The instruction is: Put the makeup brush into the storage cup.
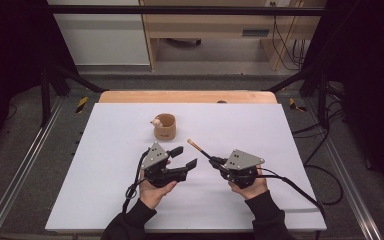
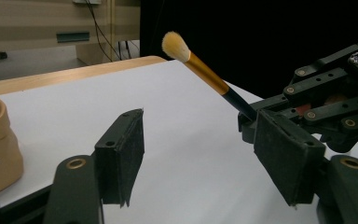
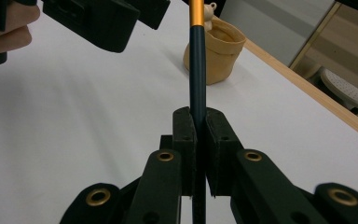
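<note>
A makeup brush [image 1: 200,149] with a dark handle, gold ferrule and pale bristles is clamped by its handle in my right gripper [image 1: 216,164], bristles pointing up and toward the far left. In the right gripper view the jaws press on the handle [image 3: 196,93]. In the left gripper view the brush [image 2: 200,70] rises from the right gripper. My left gripper [image 1: 185,156] is open and holds nothing, just left of the brush. A small tan fabric pouch [image 1: 164,126] stands upright farther back on the white table sheet [image 1: 105,150].
The pouch [image 3: 214,51] has a small pale figure on its rim. A wooden table edge [image 1: 187,96] runs along the back of the sheet. Metal frame rails flank the table; cables lie on the floor at the right.
</note>
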`<state>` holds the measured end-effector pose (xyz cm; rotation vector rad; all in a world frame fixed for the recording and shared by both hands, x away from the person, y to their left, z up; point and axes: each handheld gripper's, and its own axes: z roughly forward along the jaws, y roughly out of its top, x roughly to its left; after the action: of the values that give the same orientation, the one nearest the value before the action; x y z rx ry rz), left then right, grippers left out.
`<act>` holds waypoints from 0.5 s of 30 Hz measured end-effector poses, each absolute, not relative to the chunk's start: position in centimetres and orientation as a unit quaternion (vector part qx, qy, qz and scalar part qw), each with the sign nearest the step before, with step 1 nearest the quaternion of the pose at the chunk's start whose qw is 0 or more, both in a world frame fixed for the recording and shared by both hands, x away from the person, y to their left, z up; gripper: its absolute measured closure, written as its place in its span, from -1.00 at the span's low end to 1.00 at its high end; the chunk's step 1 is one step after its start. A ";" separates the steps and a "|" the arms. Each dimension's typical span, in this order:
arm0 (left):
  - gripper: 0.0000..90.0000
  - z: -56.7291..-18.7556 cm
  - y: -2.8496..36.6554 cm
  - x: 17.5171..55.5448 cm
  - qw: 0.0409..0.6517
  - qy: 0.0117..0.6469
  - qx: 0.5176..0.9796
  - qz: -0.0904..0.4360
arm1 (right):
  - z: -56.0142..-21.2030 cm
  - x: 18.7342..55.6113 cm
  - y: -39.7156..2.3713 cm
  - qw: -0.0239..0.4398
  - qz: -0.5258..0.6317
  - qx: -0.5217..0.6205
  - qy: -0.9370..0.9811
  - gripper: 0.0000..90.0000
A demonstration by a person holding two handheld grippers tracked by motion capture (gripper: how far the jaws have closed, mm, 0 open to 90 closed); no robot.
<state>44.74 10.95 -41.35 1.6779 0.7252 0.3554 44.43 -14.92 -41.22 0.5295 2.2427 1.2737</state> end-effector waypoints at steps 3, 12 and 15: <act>-0.21 -41.3 10.6 44.8 0.603 0.312 0.719 0.150 | -41.2 44.4 -14.9 0.250 0.469 0.195 0.824 0.87; -0.08 -41.6 9.6 45.2 0.608 0.315 0.715 0.140 | -41.4 44.5 -14.8 0.247 0.467 0.195 0.826 0.87; -0.03 -41.5 9.3 45.3 0.610 0.315 0.714 0.140 | -41.4 44.5 -14.8 0.246 0.468 0.195 0.826 0.87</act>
<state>45.33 9.27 -41.54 1.6475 0.7270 0.3221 44.50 -14.77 -41.38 0.5318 2.2533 1.2759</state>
